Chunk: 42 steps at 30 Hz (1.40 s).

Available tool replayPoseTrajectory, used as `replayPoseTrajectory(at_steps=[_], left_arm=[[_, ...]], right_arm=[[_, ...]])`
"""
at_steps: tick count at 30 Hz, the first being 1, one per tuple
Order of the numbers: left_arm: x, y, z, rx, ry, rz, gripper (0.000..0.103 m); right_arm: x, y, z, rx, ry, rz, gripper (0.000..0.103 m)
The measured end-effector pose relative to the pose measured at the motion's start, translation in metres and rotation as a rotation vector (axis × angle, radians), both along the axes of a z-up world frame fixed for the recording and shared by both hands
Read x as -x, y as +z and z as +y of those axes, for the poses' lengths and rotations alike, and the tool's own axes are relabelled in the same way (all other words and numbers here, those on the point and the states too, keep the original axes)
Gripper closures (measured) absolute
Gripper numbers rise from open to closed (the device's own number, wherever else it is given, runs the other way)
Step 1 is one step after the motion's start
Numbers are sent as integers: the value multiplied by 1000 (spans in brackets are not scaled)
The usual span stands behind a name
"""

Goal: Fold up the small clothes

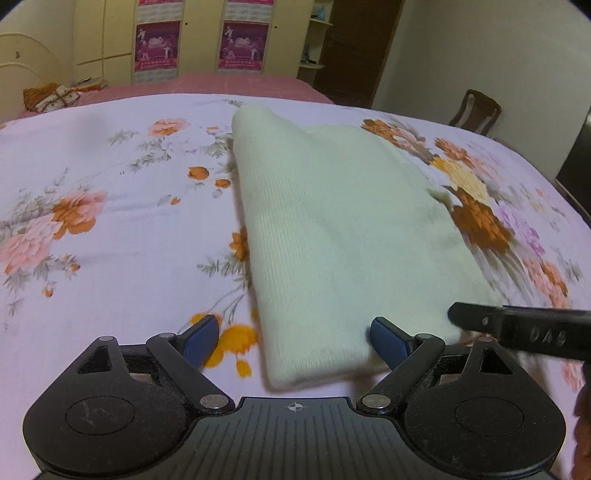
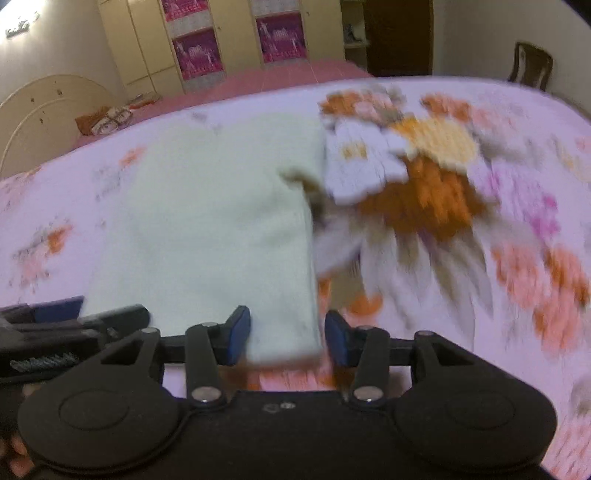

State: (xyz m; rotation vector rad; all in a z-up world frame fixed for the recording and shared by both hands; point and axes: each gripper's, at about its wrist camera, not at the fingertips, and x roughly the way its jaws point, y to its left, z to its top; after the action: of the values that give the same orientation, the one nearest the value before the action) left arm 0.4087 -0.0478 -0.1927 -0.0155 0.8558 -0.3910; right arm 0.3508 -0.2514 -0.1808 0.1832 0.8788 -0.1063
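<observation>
A cream-white ribbed knit garment [image 1: 332, 236] is seen folded into a long, flat, layered shape, laid on the floral surface. In the left wrist view it runs from the upper centre of the frame down to the lower centre, its near corner at the bottom. In the blurred right wrist view the garment [image 2: 214, 221] fills the centre-left, a small notch showing along its right edge.

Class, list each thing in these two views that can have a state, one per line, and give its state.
cream knit garment: folded, lying flat on the bedsheet.
left gripper: open, straddling the garment's near edge.
right gripper: open, the garment's near corner between its fingers.
floral bedsheet: spread out.
wardrobe doors: closed.
</observation>
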Motion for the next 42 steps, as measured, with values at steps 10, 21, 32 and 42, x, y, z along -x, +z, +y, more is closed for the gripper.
replayPoseTrajectory(at_steps=[10,21,32,42], left_arm=[[-39,34,14,134,92,25,14],[-116,-4,-3,206,111,94,13],[-119,1,-2,323,89,101,62],[-101,55,67,348,85,9,63]], right_arm=[[-10,42,-13,-53,-21,-64,25],[-112,-2,-64,-306,-52,-14,25],[-124,-2,-43,-337,61,-51,74],[-112,53,17,-339,145,-140,75]])
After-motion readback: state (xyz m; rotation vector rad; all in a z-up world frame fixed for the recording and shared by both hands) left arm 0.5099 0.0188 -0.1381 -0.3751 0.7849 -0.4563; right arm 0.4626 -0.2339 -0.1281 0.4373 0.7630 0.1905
